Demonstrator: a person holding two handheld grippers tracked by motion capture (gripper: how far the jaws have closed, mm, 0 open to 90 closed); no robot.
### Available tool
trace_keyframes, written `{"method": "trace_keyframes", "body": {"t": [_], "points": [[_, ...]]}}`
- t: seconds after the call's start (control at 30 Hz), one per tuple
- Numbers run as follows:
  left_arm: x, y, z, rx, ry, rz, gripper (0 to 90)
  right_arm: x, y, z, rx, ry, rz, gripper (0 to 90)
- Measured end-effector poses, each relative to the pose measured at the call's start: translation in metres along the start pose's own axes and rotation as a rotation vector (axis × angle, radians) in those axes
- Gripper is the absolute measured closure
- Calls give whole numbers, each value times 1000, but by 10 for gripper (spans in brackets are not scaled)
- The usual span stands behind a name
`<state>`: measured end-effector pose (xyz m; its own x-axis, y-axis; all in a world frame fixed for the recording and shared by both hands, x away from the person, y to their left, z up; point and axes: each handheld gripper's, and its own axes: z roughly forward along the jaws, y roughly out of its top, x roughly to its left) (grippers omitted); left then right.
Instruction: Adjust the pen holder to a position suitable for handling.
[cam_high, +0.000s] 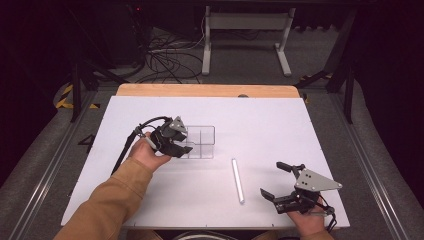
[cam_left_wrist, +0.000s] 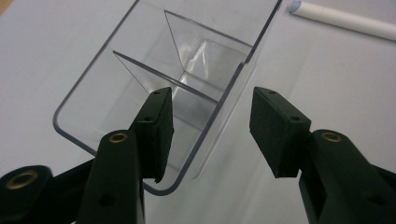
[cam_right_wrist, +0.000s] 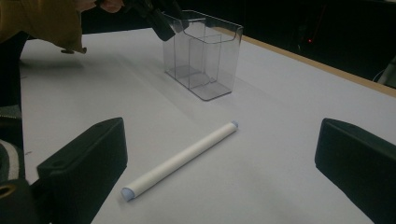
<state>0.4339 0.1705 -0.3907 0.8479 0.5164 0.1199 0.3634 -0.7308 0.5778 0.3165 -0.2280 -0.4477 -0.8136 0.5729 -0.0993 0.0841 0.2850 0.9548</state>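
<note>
A clear plastic divided organizer box (cam_high: 201, 141) stands upright on the white table surface (cam_high: 260, 125), and everything else is placed here against it. In the high view its inner walls split it into several compartments; the exact count is hard to tell.

The left gripper (cam_high: 182, 148) is at the box's left end, held by the person's left hand (cam_high: 146, 152) in a tan sleeve (cam_high: 107, 205). In the left gripper view (cam_left_wrist: 210, 135), its 2 black jaws are spread apart and straddle one long side wall near a rounded corner: 1 jaw sits over the inside of the box, the other outside it. Whether either pad touches the wall cannot be told. The right gripper view shows that gripper (cam_right_wrist: 161, 21) at the top rim of the box (cam_right_wrist: 205, 53).

A white cylindrical tube (cam_high: 237, 180) lies flat on the table, to the right of the box and nearer the person, apart from it. In the right gripper view the tube (cam_right_wrist: 180, 158) lies in front of the box, with a pale blue cap at each end.

The right gripper (cam_high: 274, 181) is further right of the box, beyond the tube, held by the right hand (cam_high: 311, 221) at the table's near edge. Its 2 jaws are wide apart and hold nothing; the tube lies between and ahead of them in the right gripper view.
</note>
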Motion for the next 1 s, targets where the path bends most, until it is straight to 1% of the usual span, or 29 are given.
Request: {"method": "trace_keyframes", "body": {"t": [0.07, 0.1, 0.23, 0.33, 0.37, 0.47, 0.57, 0.6, 0.63, 0.67, 0.7, 0.73, 0.8, 0.83, 0.87, 0.93, 1.0], "points": [[1, 0, 4, 17, 4, 1, 520, 0, 0, 0, 0, 3, 0, 29], [1, 0, 4, 18, 8, 8, 531, 0, 0, 0, 0, 4, 0, 29], [1, 0, 4, 28, 15, 8, 588, 0, 0, 1, 1, 10, 4, 29], [-1, 0, 2, 47, 21, 31, 644, -1, -1, 1, 1, 14, 5, 29], [-1, 0, 2, 52, 15, 42, 655, -1, -1, 1, 1, 15, 5, 29], [-1, 0, -1, 71, -8, 57, 697, -1, -1, 1, 1, 16, 7, 29], [-2, -1, -5, 80, -45, 96, 749, -1, -1, 1, 3, 20, 7, 29], [-3, -1, -7, 78, -71, 106, 775, -1, -1, 1, 3, 22, 8, 29], [-4, -2, -8, 65, -97, 116, 815, -1, -1, 1, 4, 22, 11, 29], [-6, -1, -9, 62, -115, 122, 856, -1, -1, 2, 2, 25, 12, 29], [-6, -1, -9, 62, -115, 122, 859, -1, -1, 2, 3, 27, 12, 29], [-10, 0, -11, 66, -104, 152, 863, -1, -1, 2, 2, 27, 13, 29], [-12, 1, -13, 60, -131, 158, 863, -1, -1, 1, 3, 26, 10, 29], [-14, 1, -15, 49, -149, 168, 863, -1, -1, 1, 1, 26, 13, 29], [-16, 1, -16, 43, -151, 180, 863, -1, -1, 1, 0, 27, 13, 29], [-21, 2, -21, 29, -158, 220, 863, -1, -1, 1, -1, 28, 15, 29], [-26, 2, -24, 20, -186, 258, 863, -1, -1, 1, -1, 29, 15, 29]]}}
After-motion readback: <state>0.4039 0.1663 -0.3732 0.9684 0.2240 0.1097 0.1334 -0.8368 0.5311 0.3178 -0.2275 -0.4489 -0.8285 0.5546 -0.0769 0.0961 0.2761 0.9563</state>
